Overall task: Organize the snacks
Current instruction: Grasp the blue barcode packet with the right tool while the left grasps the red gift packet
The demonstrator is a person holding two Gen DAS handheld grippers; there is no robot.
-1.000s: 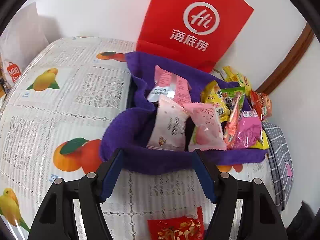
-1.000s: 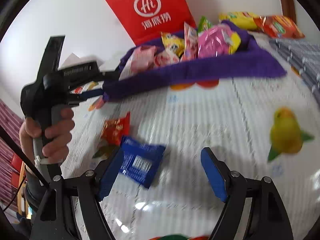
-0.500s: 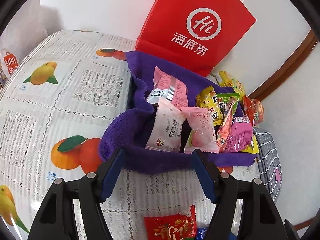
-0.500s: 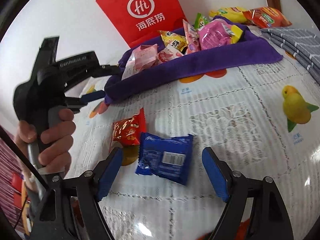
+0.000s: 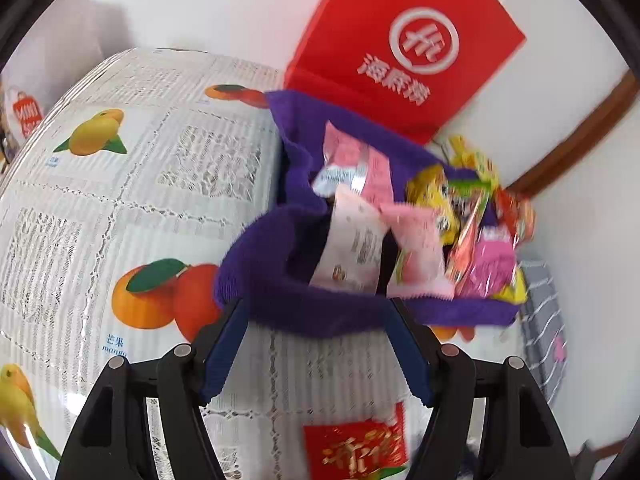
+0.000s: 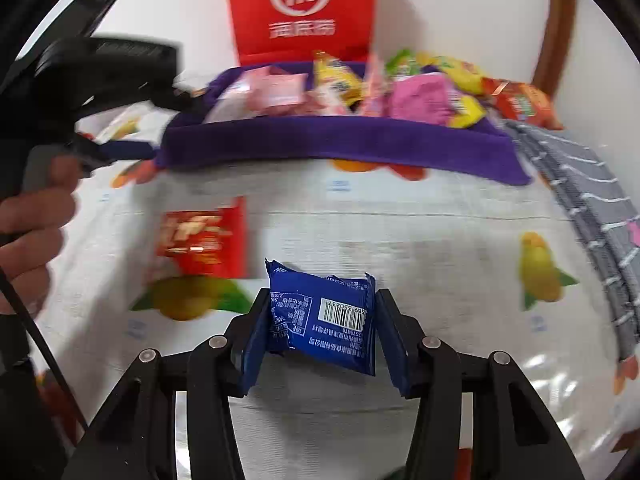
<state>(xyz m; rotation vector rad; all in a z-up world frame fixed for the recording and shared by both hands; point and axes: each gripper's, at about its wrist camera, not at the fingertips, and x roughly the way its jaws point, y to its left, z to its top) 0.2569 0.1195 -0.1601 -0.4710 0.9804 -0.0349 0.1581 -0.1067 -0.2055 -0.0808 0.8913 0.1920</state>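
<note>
A blue snack packet lies barcode-up on the fruit-print tablecloth. My right gripper is closing on it, and its pads touch the packet's two ends. To its left lies a red snack packet, which the left wrist view shows at the bottom edge as the same red packet. The purple cloth bag holds several pink, yellow and red snacks. My left gripper grips the bag's near end and holds the rim up. A hand carries that left gripper at the purple bag.
A red paper bag leans on the white wall behind the purple bag. A grey checked cloth lies at the table's right side. Loose red and yellow packets sit behind the purple bag's right end.
My right gripper swung over the blue packet and closed from wide open onto it. The left gripper stayed on the bag's rim.
</note>
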